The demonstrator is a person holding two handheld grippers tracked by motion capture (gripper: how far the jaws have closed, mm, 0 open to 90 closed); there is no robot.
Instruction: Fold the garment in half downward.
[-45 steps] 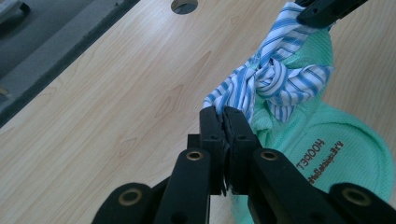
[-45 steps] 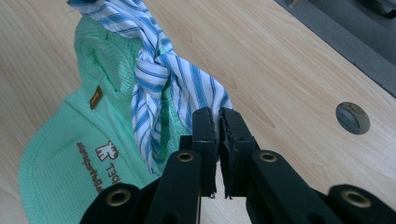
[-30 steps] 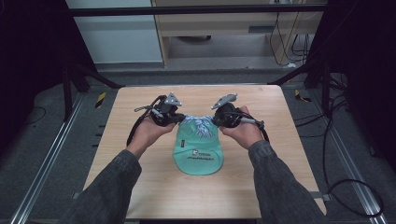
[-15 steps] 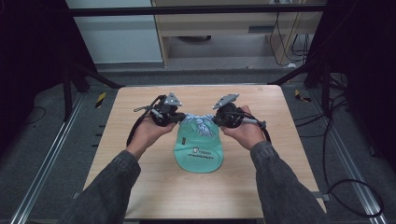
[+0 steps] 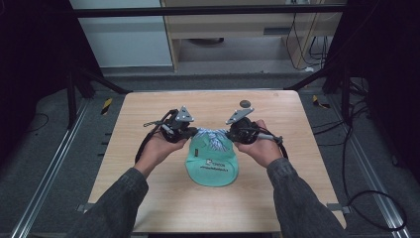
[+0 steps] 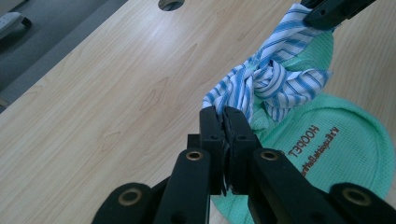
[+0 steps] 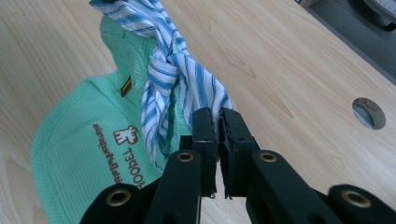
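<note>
Over the middle of the wooden table (image 5: 148, 198), from the high view, both hands are up at the far end of the green mesh bag (image 5: 212, 166), and compared with a second ago they sit a touch wider apart while the bag has barely shifted. My read: the striped tie (image 5: 212, 136) is being pulled tight, so a knot is closing the bag's mouth. The left gripper (image 5: 190, 133) and right gripper (image 5: 232, 134) face each other across that tie. Plenty of bare wood lies to the left, right and far side, with a round hole (image 5: 244, 103) near the far edge, well apart from the work.

Switching to the left gripper view, the left gripper's jaws are pinched together on one tail of the blue-and-white striped tie (image 6: 275, 79), with the knot (image 6: 268, 84) just beyond and the bag (image 6: 336, 149) lying flat to the right. The other gripper's jaw tip grips the tie's opposite tail at top right.

Now the right gripper view: jaws clamped on the other tail, the tie (image 7: 173, 70) running up to the knot, bag (image 7: 84, 140) flat on the left. Open table stretches away to the right, so there is room to pull outward.
</note>
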